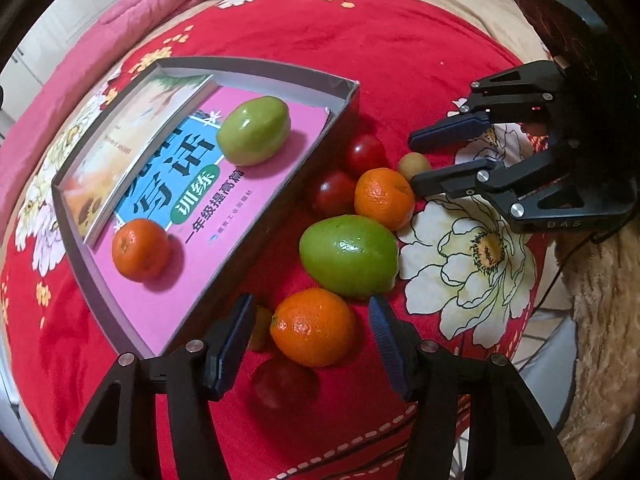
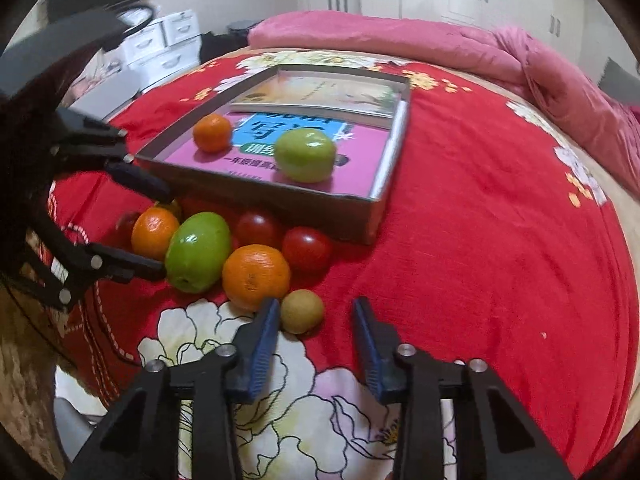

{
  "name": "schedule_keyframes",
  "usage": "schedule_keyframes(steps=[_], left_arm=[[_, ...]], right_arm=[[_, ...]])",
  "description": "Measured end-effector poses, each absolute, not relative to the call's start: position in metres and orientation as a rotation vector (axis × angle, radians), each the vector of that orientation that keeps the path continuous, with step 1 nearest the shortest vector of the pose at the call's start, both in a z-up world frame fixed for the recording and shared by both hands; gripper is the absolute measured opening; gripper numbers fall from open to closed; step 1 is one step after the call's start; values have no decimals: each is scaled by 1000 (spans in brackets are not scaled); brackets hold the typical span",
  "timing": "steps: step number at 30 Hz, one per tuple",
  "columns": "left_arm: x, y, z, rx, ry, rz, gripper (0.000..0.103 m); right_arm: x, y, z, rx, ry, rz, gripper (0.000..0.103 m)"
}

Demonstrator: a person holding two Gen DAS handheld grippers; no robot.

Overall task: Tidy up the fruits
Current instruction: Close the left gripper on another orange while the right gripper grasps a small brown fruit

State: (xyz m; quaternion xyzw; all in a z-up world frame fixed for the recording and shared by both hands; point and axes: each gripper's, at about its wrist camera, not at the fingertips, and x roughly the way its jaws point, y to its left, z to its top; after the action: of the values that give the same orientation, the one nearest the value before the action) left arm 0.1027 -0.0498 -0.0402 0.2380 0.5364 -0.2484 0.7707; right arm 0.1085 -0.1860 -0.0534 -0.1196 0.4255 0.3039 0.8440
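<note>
Both of my tools are over the fruit pile on the bed: my left hand-held gripper (image 1: 312, 332) stands half open around the near orange (image 1: 313, 327), one pad on each side, not pressing as far as I can see, and my right hand-held gripper (image 2: 316, 316) is narrowly open beside the small brownish fruit (image 2: 301, 311), which touches the left pad while the right pad stands apart from it. I judge that the step in hand is to take one loose fruit each and carry it into the box (image 1: 344, 94), where one orange (image 1: 140, 249) and one green fruit (image 1: 253, 130) lie already on the pink book (image 1: 248, 184). To do it well, I should lower the left pads to the widest part of the orange before I close, and close slowly, because the green fruit (image 1: 349, 255) leans near it and may roll. The right one should first shift so that the small fruit sits in the middle. In the left wrist view I see a dark red fruit (image 1: 282, 386) under my pads, close to the orange. In the right wrist view it shows only as a blur, but this view shows the room behind, the pink blanket (image 2: 420, 44), and the gap beside the small fruit.
</note>
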Motion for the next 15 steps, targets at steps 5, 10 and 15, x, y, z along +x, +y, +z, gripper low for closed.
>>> schedule_keyframes(steps=[5,10,15], left_arm=[[105,-53,-43,550,1178,-576,60],[106,-55,-58,550,1236,-592,46],[110,-49,-53,468,1228,-572,44]], right_arm=[[112,-187,-57,-227,915,667,30],[114,-189,-57,-192,926,696,24],[113,-192,-56,-183,923,705,24]])
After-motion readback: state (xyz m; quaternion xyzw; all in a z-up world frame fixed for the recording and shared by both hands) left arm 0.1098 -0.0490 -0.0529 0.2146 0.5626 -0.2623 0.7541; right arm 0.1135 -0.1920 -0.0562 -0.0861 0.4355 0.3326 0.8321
